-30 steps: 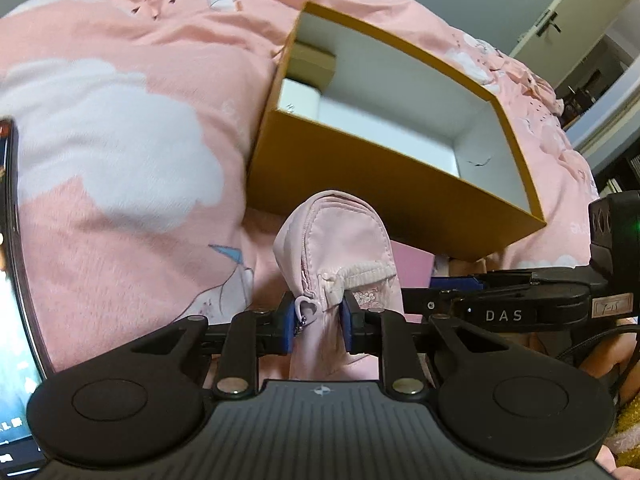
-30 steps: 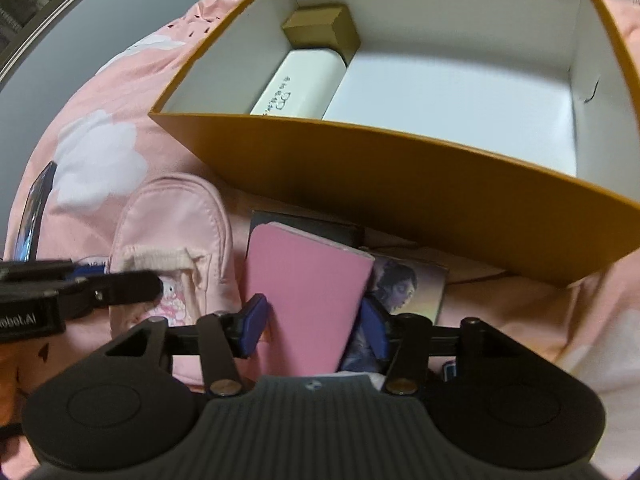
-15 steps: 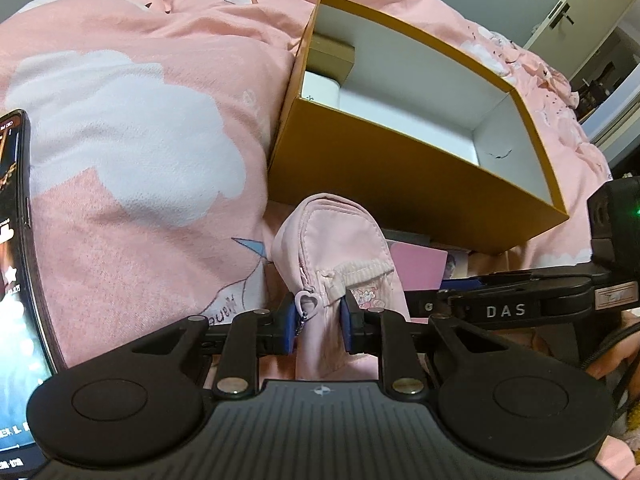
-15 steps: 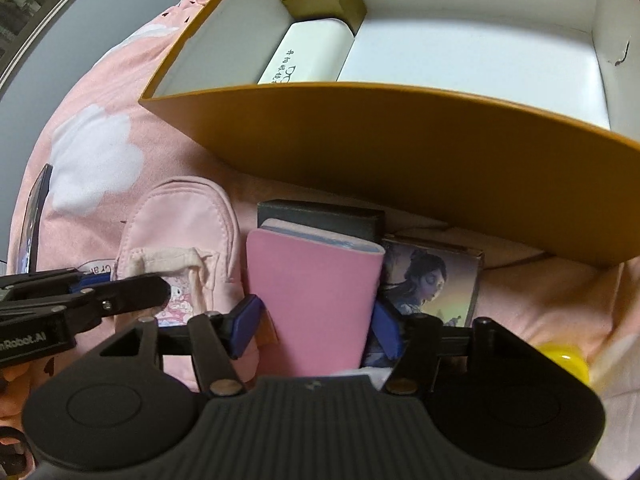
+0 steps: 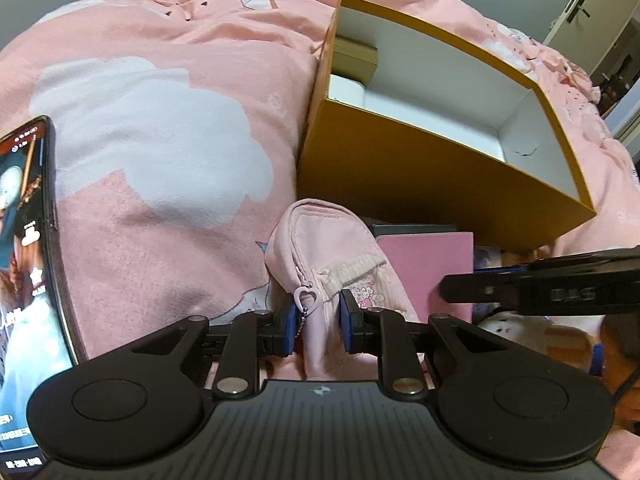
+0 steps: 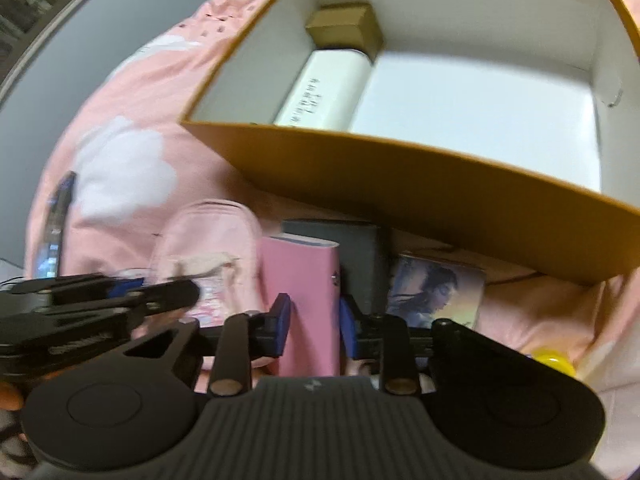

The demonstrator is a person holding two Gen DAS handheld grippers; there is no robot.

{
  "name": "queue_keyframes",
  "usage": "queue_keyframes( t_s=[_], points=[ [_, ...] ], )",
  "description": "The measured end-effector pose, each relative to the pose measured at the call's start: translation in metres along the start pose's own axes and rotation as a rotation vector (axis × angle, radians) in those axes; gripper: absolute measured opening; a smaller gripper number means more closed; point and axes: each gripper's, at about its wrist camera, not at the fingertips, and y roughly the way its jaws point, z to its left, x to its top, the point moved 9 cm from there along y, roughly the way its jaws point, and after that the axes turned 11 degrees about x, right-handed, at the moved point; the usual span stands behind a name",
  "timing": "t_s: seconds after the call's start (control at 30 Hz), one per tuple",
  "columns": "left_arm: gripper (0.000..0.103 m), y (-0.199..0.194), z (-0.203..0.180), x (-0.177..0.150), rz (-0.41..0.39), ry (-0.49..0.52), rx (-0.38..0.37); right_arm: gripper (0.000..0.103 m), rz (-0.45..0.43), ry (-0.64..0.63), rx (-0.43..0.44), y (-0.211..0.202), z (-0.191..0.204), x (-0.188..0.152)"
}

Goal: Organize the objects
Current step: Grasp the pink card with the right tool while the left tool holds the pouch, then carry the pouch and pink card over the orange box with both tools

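1. The left gripper [image 5: 318, 322] is clamped on the pink pouch [image 5: 328, 256] lying on the bedspread [image 5: 160, 152].
2. The right gripper [image 6: 314, 326] has just been closing; its pads pinch the pink notebook [image 6: 300, 276] beside the pouch.
3. The orange box [image 5: 420, 168] sits just beyond both.

Left gripper [image 5: 316, 318] clamped, right gripper [image 6: 314, 322] apparently closing

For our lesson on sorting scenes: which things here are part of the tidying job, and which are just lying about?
Part of the job:
pink pouch
pink book
orange box
picture card
dark box

Lying about:
phone
pink bedcover
door
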Motion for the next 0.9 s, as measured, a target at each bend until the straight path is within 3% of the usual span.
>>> queue_keyframes(
  t_s=[0.23,0.33,0.53,0.7,0.9],
  points=[
    [0.024,0.001,0.0,0.0,-0.003,0.009,-0.002,0.03,0.043,0.135,0.129,0.01,-0.01,-0.011],
    [0.024,0.003,-0.001,0.0,0.001,0.009,-0.009,0.03,0.102,0.158,0.116,0.022,-0.011,-0.03],
    [0.024,0.001,-0.001,0.0,-0.005,0.006,-0.019,0.021,0.081,0.084,0.065,0.011,0.003,-0.028],
    [0.023,-0.002,-0.002,0.0,-0.02,-0.001,-0.042,0.018,0.027,-0.022,0.015,-0.012,0.022,-0.017],
    [0.023,-0.017,-0.003,0.004,-0.063,-0.016,-0.088,0.018,-0.029,-0.022,0.026,-0.042,0.016,-0.006]
  ],
)
